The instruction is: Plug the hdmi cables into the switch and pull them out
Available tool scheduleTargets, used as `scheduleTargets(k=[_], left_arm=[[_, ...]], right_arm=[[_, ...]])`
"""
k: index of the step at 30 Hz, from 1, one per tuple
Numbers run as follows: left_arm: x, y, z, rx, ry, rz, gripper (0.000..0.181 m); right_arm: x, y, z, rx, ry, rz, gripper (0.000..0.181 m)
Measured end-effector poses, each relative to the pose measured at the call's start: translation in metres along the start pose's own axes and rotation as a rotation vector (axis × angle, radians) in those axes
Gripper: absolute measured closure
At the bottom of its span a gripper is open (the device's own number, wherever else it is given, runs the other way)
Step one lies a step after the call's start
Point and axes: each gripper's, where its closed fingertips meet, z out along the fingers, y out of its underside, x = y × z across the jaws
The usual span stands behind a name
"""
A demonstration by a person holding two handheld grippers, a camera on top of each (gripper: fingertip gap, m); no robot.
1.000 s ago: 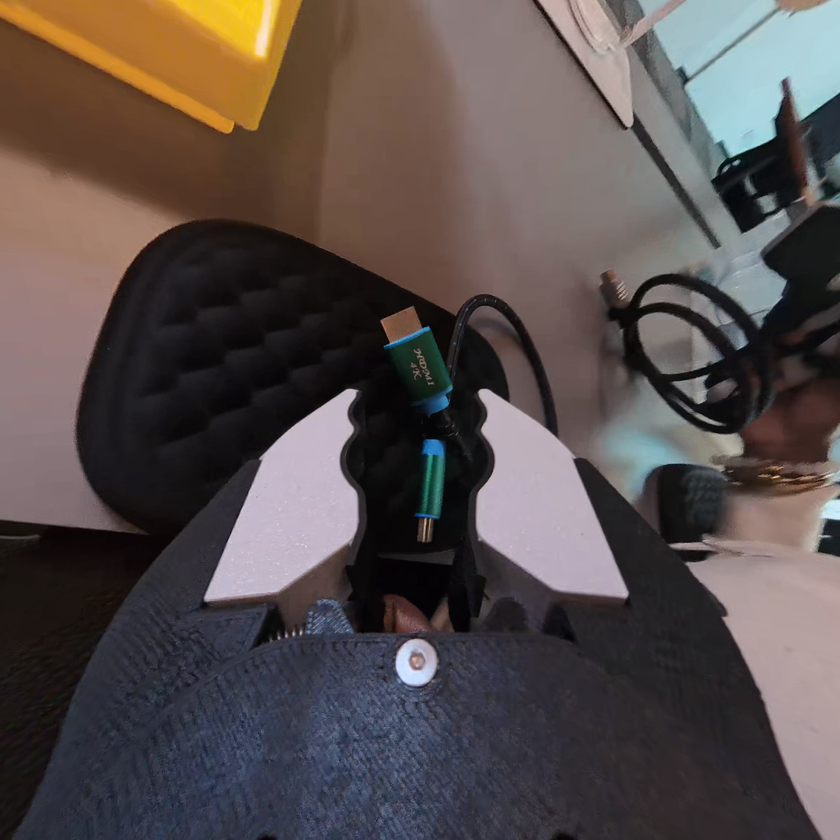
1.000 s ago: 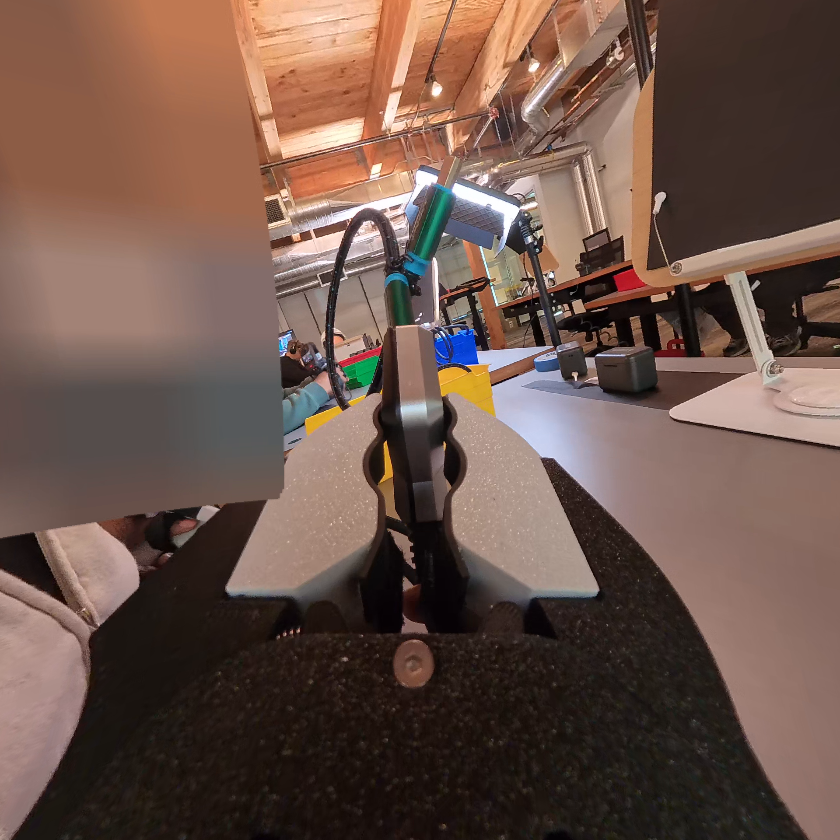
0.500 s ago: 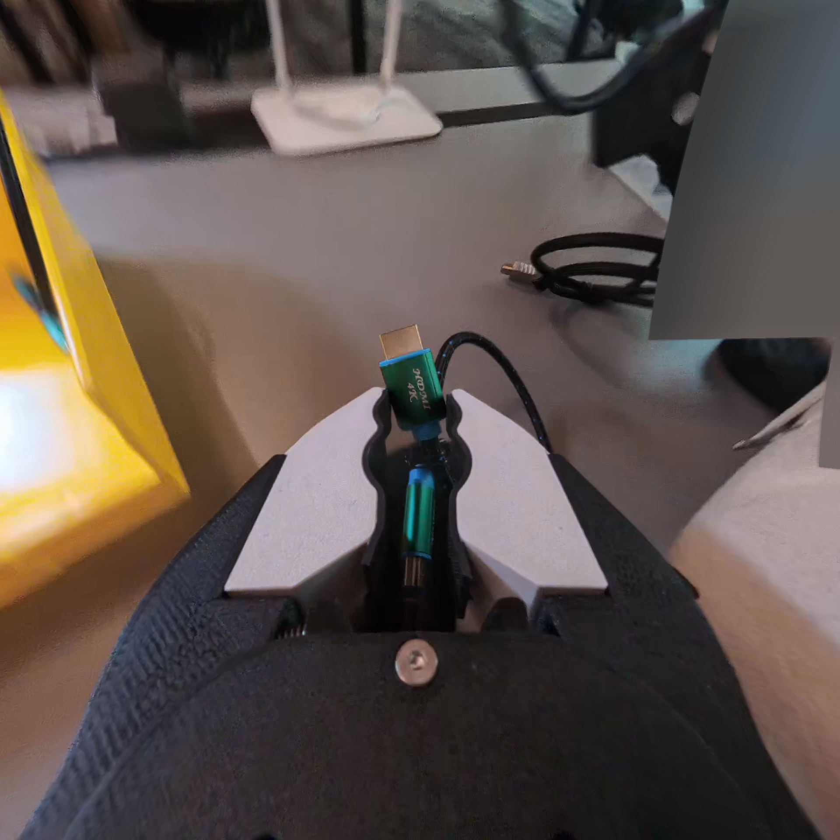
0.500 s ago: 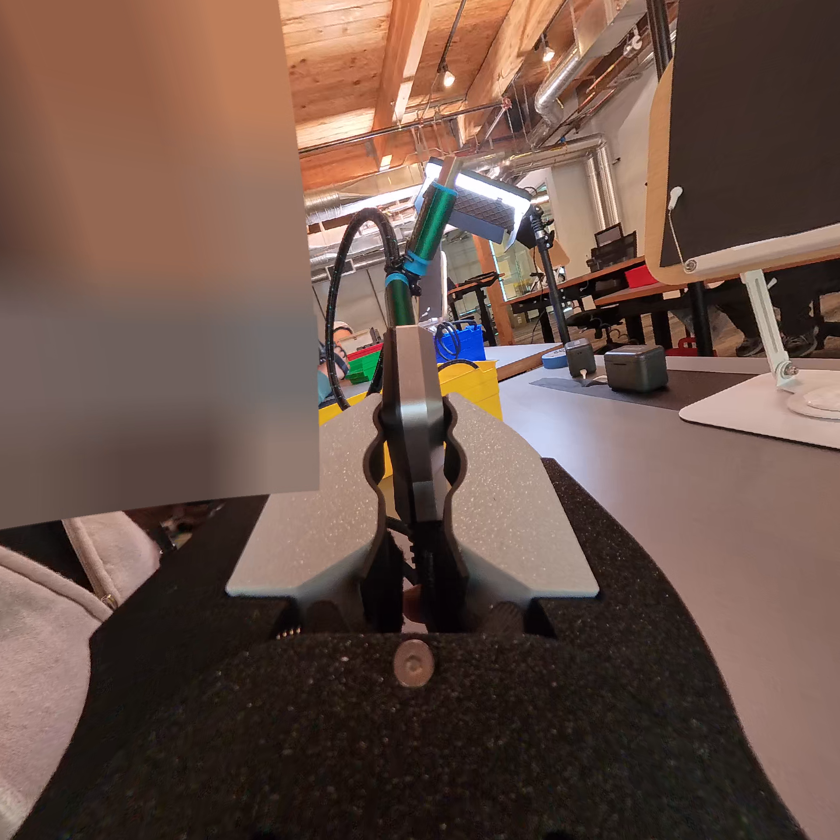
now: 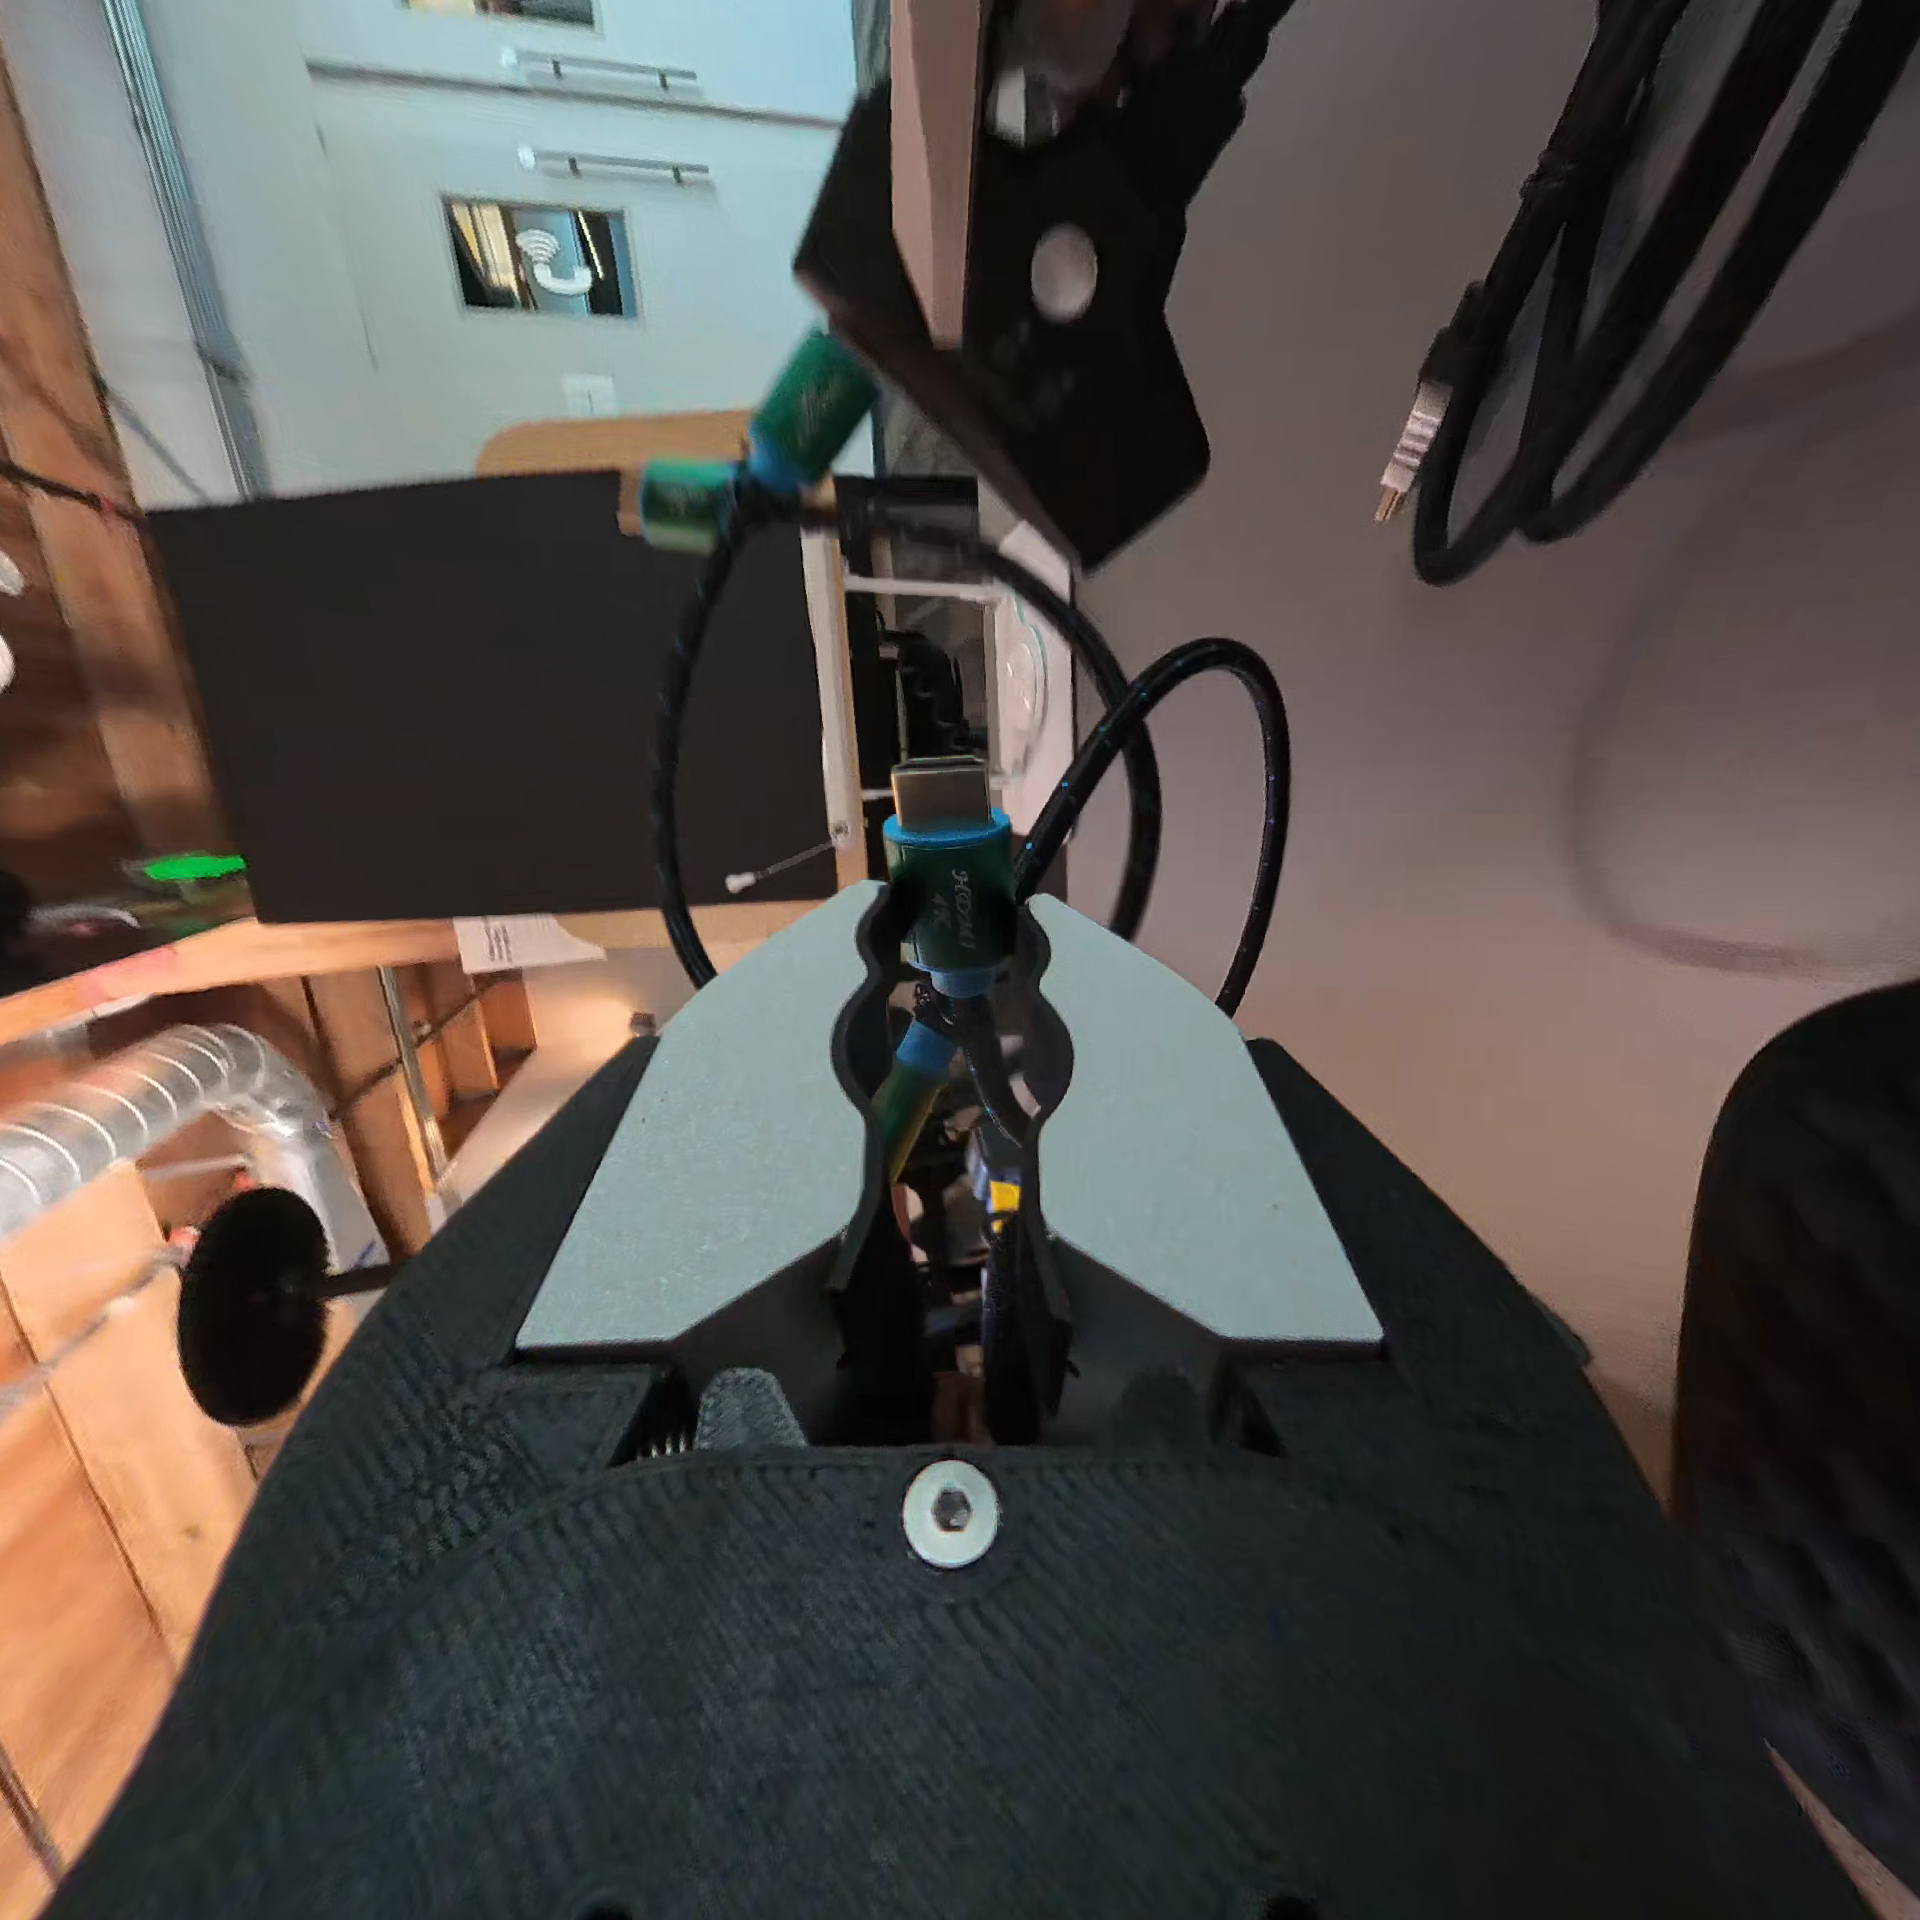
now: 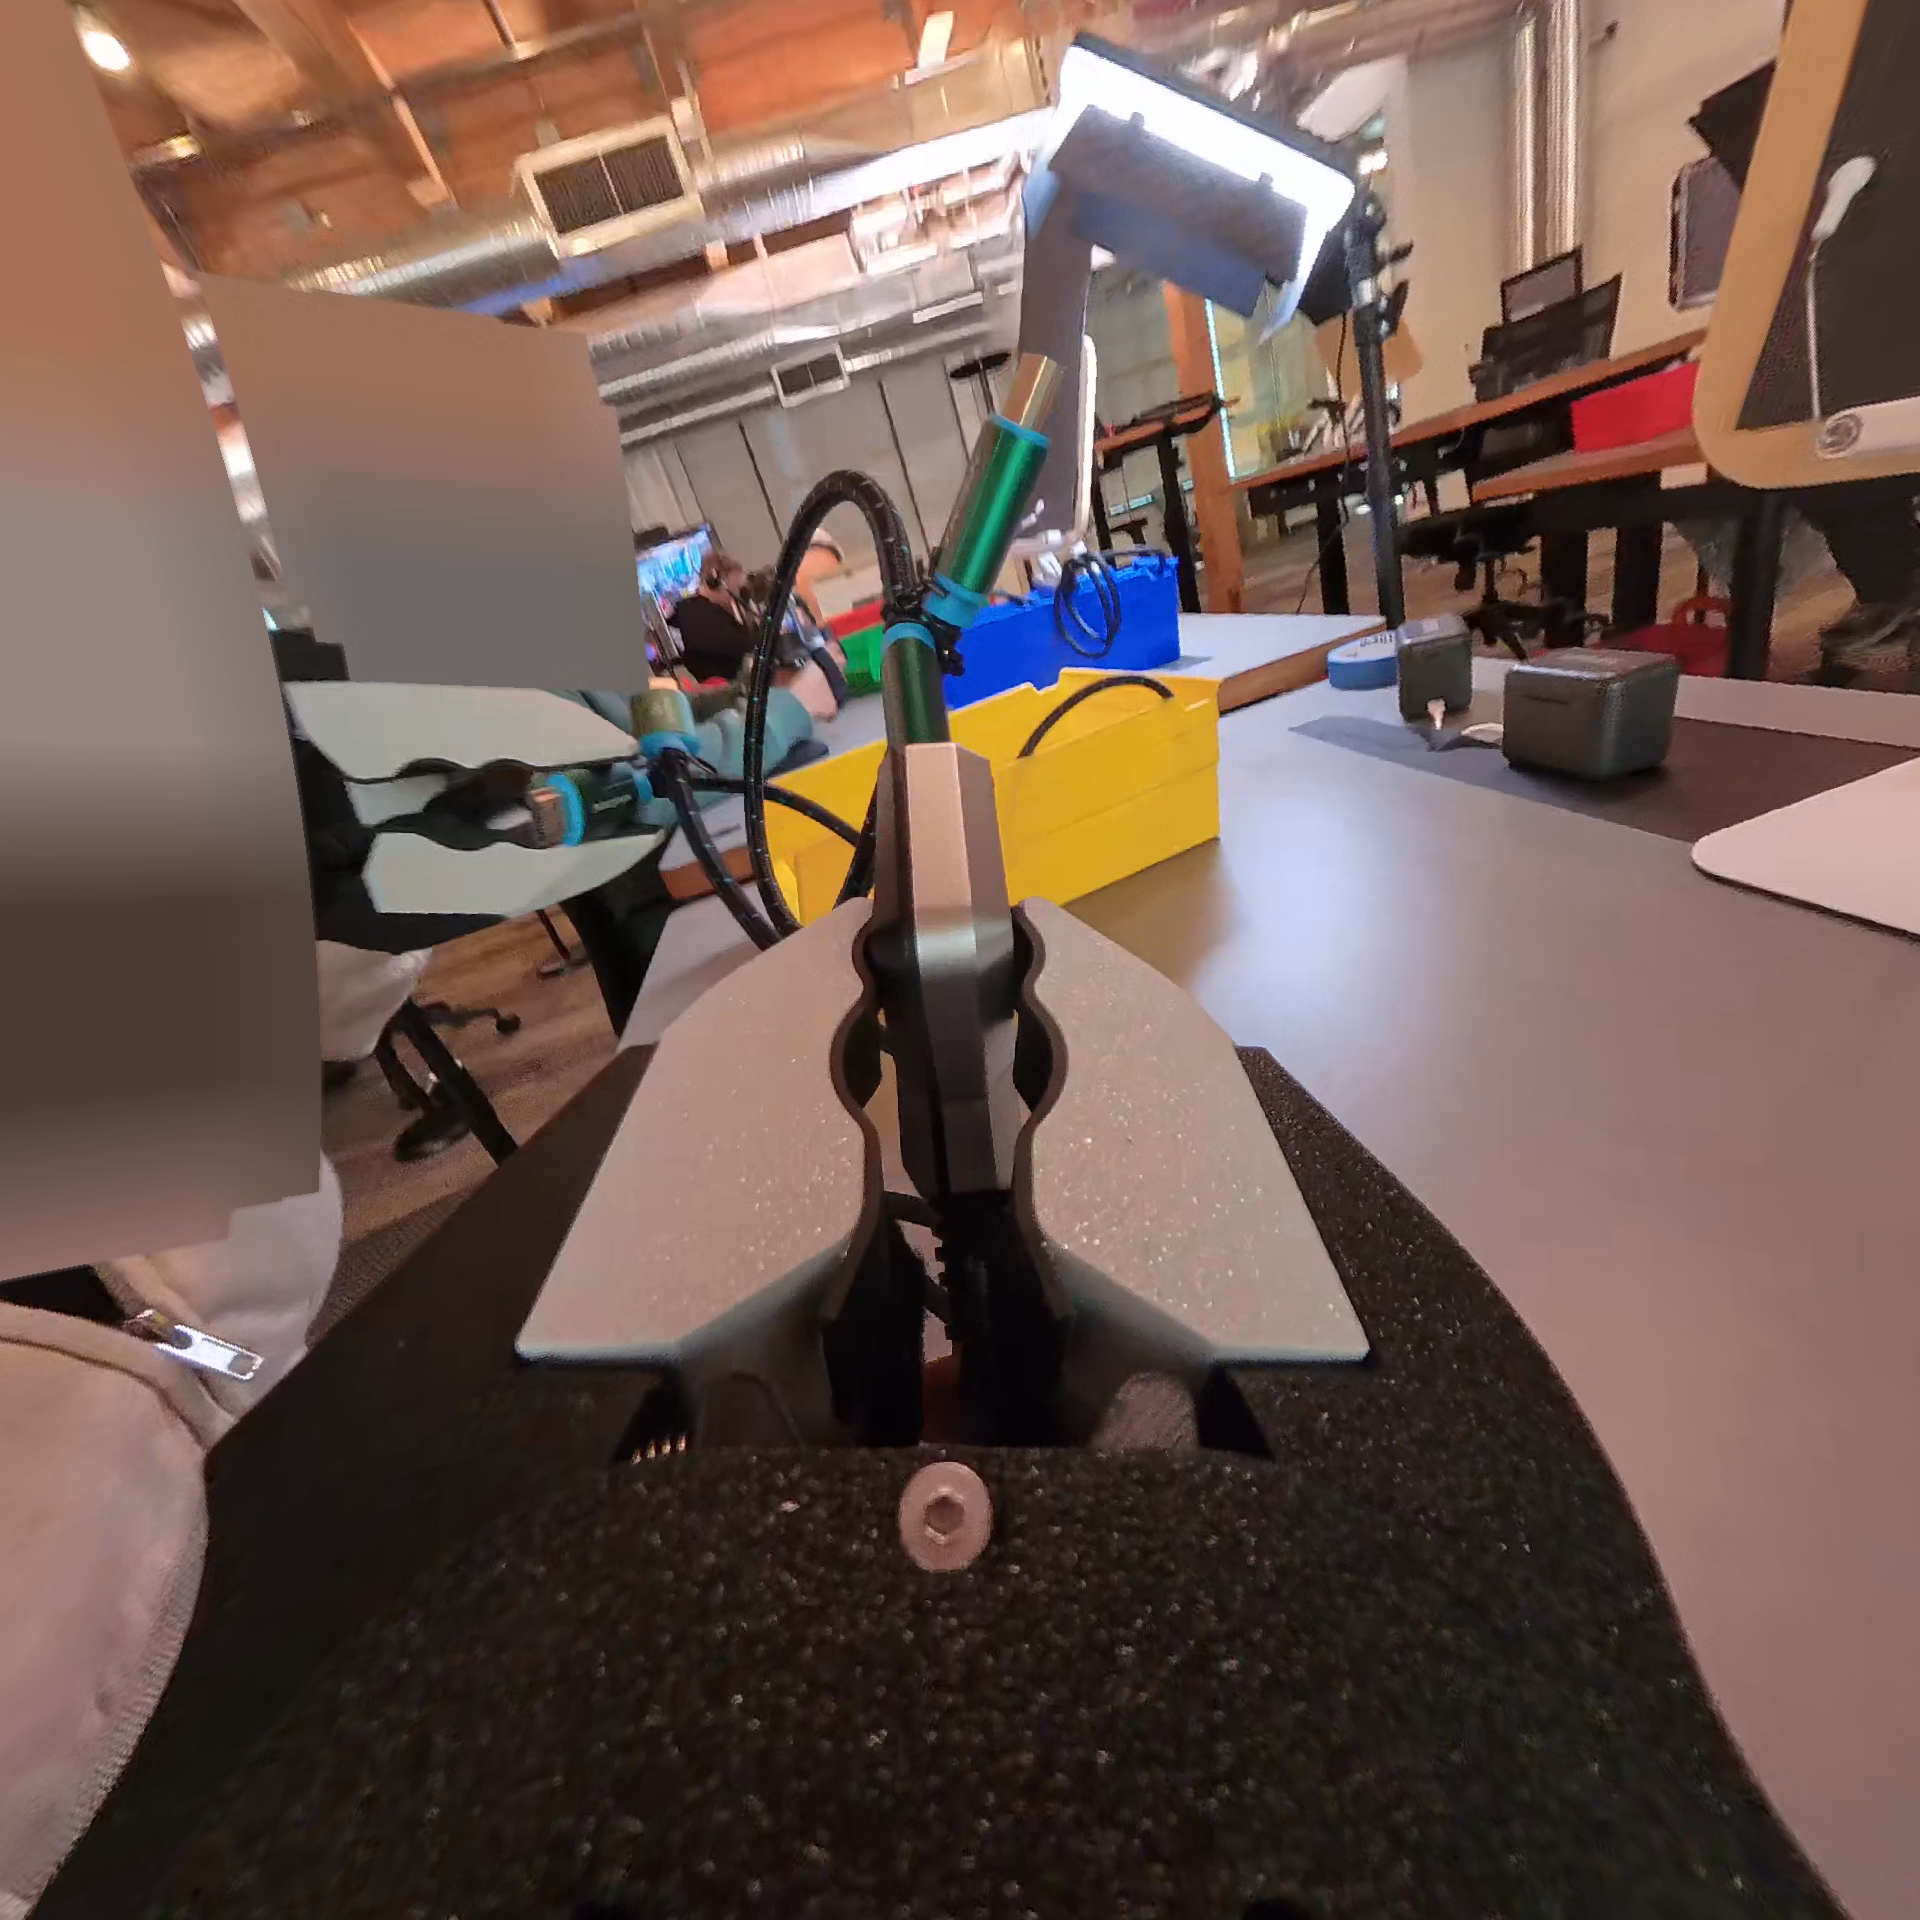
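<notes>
My left gripper (image 5: 948, 914) is shut on a green HDMI plug (image 5: 951, 894) whose metal tip points forward at the dark switch (image 5: 1049, 312), a short gap away. The switch has one green plug (image 5: 812, 400) in its end, and a second green plug (image 5: 681, 504) hangs loose beside that one. In the right wrist view my right gripper (image 6: 943, 925) is shut on the grey switch (image 6: 940, 862), held edge-on above the table. A green plug (image 6: 914, 675) sits in its top and another (image 6: 997, 499) points up. The left gripper (image 6: 623, 795) shows at the left.
A coiled black cable (image 5: 1507, 312) and a black padded case (image 5: 1818, 1351) lie on the grey table (image 6: 1455, 1039). A yellow bin (image 6: 1039, 790), a blue bin (image 6: 1070, 623), two grey cubes (image 6: 1590, 712) and a white pad (image 6: 1818, 852) are beyond. A person's pale sleeve (image 6: 83, 1507) is at the lower left.
My left gripper has swung up from facing the table and rolled, so its plug now faces the switch. It has come into the right wrist view. Both grips are unchanged.
</notes>
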Motion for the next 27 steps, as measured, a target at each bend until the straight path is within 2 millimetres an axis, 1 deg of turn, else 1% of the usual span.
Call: scheduleTargets(k=[1, 3, 4, 5, 6, 7, 9, 10, 12, 14, 16, 18, 20, 23, 27], left_arm=[[0.004, -0.011, 0.001, 0.018, 0.026, 0.008, 0.161], [0.025, -0.037, 0.005, 0.066, 0.145, -0.025, 0.161], [0.035, -0.046, 0.008, 0.078, 0.202, -0.055, 0.160], [0.039, -0.048, 0.014, 0.066, 0.213, -0.072, 0.161], [0.037, -0.041, 0.023, 0.029, 0.190, -0.077, 0.161], [0.037, -0.030, 0.033, -0.015, 0.177, -0.096, 0.161], [0.042, -0.007, 0.050, -0.093, 0.182, -0.119, 0.160], [0.042, 0.002, 0.054, -0.123, 0.161, -0.097, 0.160], [0.047, 0.011, 0.058, -0.158, 0.165, -0.067, 0.160], [0.054, 0.014, 0.060, -0.166, 0.182, -0.036, 0.160], [0.056, 0.012, 0.062, -0.160, 0.181, -0.037, 0.161], [0.048, 0.014, 0.063, -0.163, 0.138, -0.046, 0.160], [0.041, 0.016, 0.064, -0.164, 0.097, -0.030, 0.160], [0.040, 0.015, 0.070, -0.151, 0.030, 0.071, 0.160], [0.041, -0.001, 0.067, -0.057, -0.049, 0.165, 0.160]], right_arm=[[-0.001, 0.002, 0.003, -0.024, 0.016, -0.017, 0.160], [0.001, 0.004, 0.010, -0.074, 0.086, -0.069, 0.160], [0.000, 0.007, 0.016, -0.112, 0.111, -0.098, 0.160], [-0.002, 0.012, 0.022, -0.157, 0.124, -0.124, 0.160], [-0.007, 0.017, 0.028, -0.206, 0.116, -0.154, 0.160], [-0.013, 0.021, 0.033, -0.241, 0.096, -0.173, 0.160], [-0.021, 0.025, 0.040, -0.288, 0.072, -0.186, 0.160], [-0.021, 0.024, 0.041, -0.302, 0.073, -0.194, 0.160], [-0.021, 0.018, 0.039, -0.308, 0.044, -0.166, 0.160], [-0.025, 0.018, 0.038, -0.337, -0.022, -0.102, 0.160], [-0.022, 0.026, 0.037, -0.410, -0.034, -0.089, 0.160], [-0.022, 0.035, 0.035, -0.486, -0.058, -0.102, 0.160], [-0.024, 0.039, 0.035, -0.534, -0.092, -0.098, 0.160], [-0.029, 0.039, 0.039, -0.545, -0.164, -0.045, 0.160], [-0.029, 0.038, 0.039, -0.534, -0.236, 0.037, 0.160]])
